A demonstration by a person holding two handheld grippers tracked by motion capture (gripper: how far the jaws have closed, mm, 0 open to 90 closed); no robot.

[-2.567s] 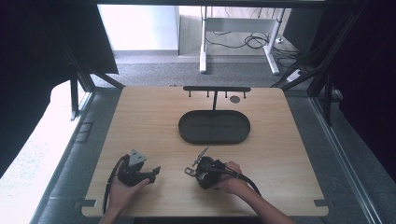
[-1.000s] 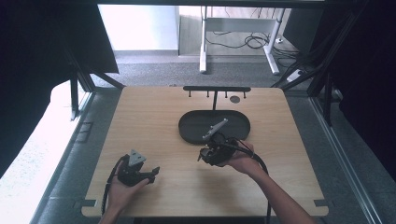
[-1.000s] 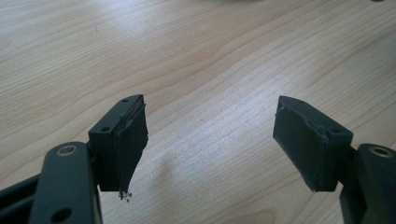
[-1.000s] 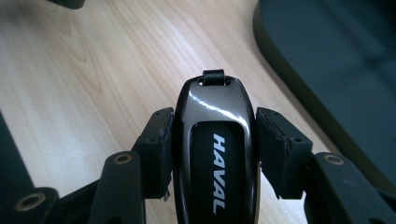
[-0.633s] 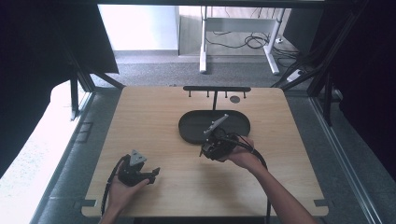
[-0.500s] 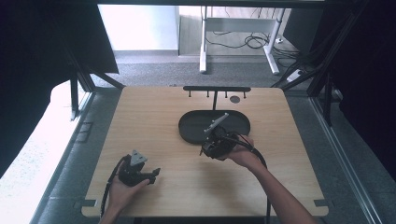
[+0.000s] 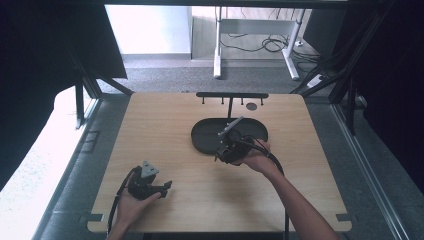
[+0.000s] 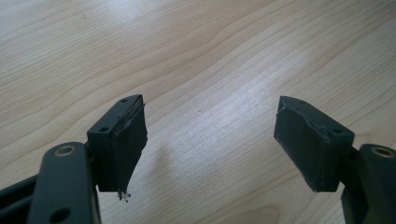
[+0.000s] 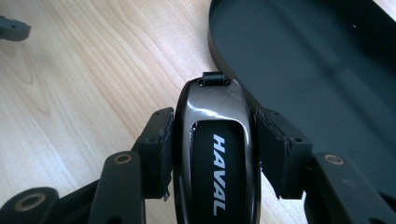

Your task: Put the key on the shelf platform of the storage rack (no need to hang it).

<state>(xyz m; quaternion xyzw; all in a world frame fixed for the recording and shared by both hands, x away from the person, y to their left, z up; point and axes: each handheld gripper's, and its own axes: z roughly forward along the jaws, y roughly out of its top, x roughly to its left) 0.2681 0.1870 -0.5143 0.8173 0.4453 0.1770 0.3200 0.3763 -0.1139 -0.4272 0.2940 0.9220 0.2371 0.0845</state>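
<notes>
My right gripper is shut on a glossy black key fob lettered HAVAL, its jaws pressing both sides. The fob's loop end hangs just over the near rim of a black oval tray. From above, the right gripper sits at the front edge of the tray in the middle of the table. My left gripper rests low at the front left in a hand. In the left gripper view its jaws stand wide apart, the left gripper being open over bare wood.
A black rack with small pegs stands behind the tray at the table's far edge, with a small dark disc beside it. Dark frame struts flank the wooden table. Desk legs and cables lie on the floor beyond.
The right gripper has carried the key fob from the table's front middle up to the tray's near rim. The left gripper has stayed put.
</notes>
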